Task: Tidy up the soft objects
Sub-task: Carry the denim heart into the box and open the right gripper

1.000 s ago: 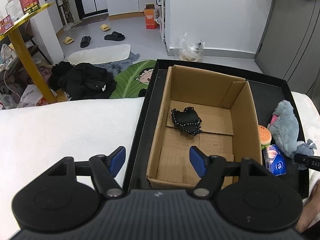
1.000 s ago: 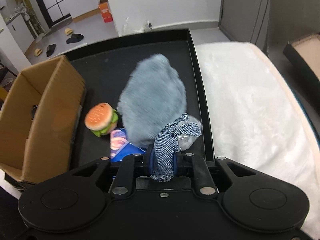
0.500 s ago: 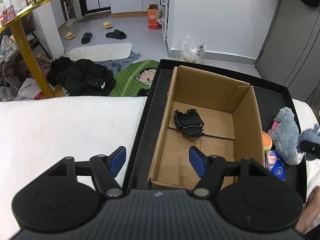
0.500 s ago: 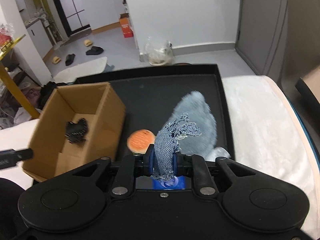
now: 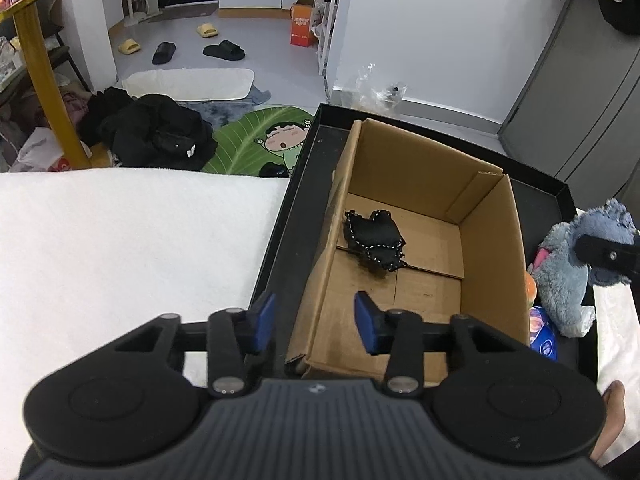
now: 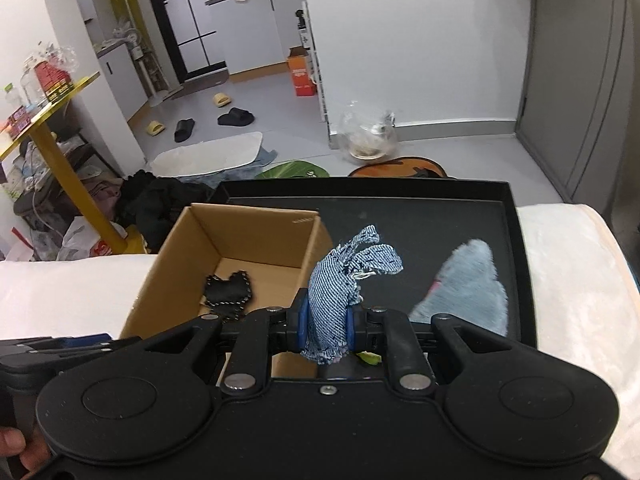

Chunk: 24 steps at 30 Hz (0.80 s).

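The left tongs (image 5: 315, 322) stay spread at the near-left corner of the one cardboard box (image 5: 494, 248), where a single black fabric piece (image 5: 374, 242) lies. The right tongs (image 6: 326, 322) keep pinching one denim scrap (image 6: 340, 284), which has risen off the black tray (image 6: 420, 220) since a second ago. One grey plush (image 6: 468, 292) now sits to its right.

1. I see the grey plush toy (image 6: 468, 288) blurred, its lower part hidden behind my right gripper (image 6: 326, 326).
2. The blue packet (image 5: 542, 336) is partly hidden behind the cardboard box (image 5: 496, 264).
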Available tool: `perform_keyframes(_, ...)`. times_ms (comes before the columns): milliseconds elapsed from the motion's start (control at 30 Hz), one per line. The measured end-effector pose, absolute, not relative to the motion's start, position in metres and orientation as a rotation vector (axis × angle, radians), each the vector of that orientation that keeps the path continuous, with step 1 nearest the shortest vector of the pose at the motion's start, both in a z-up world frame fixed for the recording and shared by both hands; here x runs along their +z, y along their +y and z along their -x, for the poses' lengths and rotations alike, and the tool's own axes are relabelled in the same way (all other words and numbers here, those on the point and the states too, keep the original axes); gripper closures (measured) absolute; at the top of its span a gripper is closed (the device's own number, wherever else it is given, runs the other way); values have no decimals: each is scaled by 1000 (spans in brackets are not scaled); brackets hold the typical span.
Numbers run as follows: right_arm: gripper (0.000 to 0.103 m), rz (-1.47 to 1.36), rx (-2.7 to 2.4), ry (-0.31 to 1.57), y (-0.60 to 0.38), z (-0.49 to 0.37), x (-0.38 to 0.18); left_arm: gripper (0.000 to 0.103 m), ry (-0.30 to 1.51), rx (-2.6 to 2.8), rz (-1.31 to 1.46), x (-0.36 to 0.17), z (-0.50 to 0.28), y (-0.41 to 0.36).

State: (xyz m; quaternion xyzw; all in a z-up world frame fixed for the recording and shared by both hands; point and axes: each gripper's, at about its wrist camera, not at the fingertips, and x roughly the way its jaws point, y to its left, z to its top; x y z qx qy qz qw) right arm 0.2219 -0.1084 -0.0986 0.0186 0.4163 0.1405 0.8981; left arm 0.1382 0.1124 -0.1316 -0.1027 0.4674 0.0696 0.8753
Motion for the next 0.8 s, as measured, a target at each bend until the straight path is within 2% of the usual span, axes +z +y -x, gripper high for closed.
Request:
perform_keyframes(233, 85, -21, 319, 848, -84, -225, -97, 89, 976, 129, 234, -139, -139, 118)
perform_keyframes(300, 85, -11, 336, 843, -76, -225, -96, 92, 978, 121, 244, -140, -139, 119)
perform_keyframes(600, 84, 69, 374, 837, -38, -236, -99, 93, 967, 100, 278, -143, -138, 124)
perform_keyframes(700, 70, 115, 400, 823, -26, -237, -98, 92, 966, 96, 290, -143, -137, 126)
perform_keyframes(733, 60, 131, 399, 814, -23, -236, -97, 92, 966, 96, 291, -143, -137, 127)
perform_keyframes(800, 54, 143, 390, 796, -23, -233, -94, 92, 965, 93, 294, -143, -136, 127)
